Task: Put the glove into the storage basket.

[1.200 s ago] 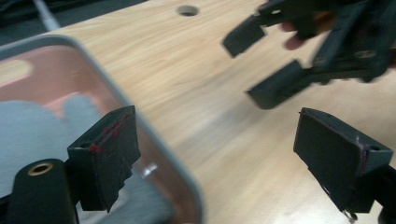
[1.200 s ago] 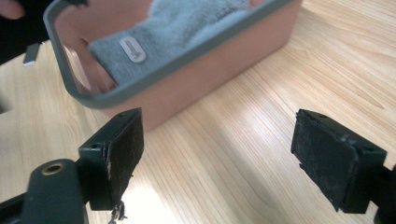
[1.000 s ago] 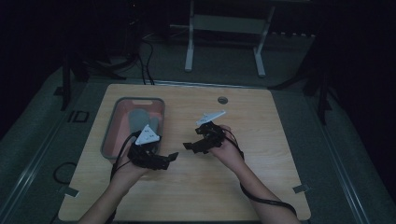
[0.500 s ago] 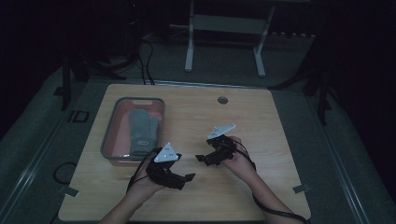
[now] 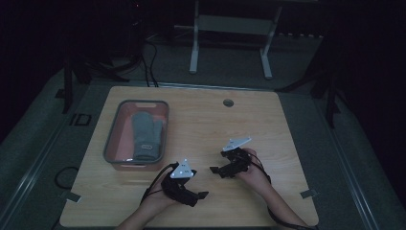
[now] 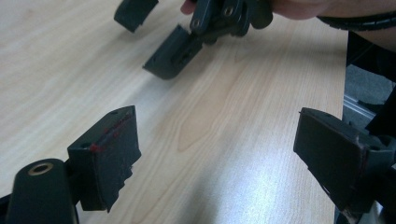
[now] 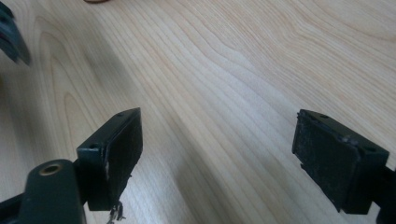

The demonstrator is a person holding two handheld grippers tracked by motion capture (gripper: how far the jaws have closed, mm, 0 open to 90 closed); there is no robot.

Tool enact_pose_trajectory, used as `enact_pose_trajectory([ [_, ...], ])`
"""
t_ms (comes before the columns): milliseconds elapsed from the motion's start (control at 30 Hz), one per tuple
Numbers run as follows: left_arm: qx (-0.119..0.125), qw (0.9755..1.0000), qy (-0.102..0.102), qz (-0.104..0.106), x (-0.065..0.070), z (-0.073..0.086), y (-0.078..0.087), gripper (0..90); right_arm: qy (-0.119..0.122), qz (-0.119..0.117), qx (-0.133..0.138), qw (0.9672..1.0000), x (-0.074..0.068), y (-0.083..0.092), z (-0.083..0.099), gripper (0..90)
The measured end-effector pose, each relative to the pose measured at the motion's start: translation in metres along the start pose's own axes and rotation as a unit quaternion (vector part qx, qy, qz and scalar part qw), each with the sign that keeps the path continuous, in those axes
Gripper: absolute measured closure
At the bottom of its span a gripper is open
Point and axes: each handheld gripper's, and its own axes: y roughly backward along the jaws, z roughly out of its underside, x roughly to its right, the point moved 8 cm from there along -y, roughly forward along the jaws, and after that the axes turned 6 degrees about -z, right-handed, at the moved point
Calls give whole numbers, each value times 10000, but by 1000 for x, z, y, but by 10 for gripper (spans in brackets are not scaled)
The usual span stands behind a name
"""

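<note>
A: Items on the surface (image 5: pixel 201 124)?
B: One tray (image 5: pixel 113 143) at left rear, holding a grey mitten (image 5: pixel 146 134).
A: Grippers?
B: Left gripper (image 5: pixel 201 195) and right gripper (image 5: pixel 214 170), both jaws wide apart, empty, near each other over bare wood, well apart from the tray.

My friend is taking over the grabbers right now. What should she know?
Left gripper: jaws open, holding nothing, low over the near part of the table.
Right gripper: jaws open, holding nothing, just to its right.
Both grey mittens lie side by side in the bin at the table's left.
Done: the mittens look put away.
Left: probably nothing; check that the mittens lie flat.
</note>
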Motion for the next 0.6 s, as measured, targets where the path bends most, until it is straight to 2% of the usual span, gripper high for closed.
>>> enact_pose_trajectory([
  [167, -87, 10000, -26, 14, 4, 7, -8, 146, 8, 80, 23, 10000, 3, 4, 11, 150],
  [300, -63, 10000, -41, -49, 4, 10, -11, 147, 1, 92, -122, 9999, 4, 6, 22, 146],
  [600, -101, 9999, 19, -10, 4, 14, -11, 147, -117, 84, 34, 9999, 6, 11, 26, 147],
])
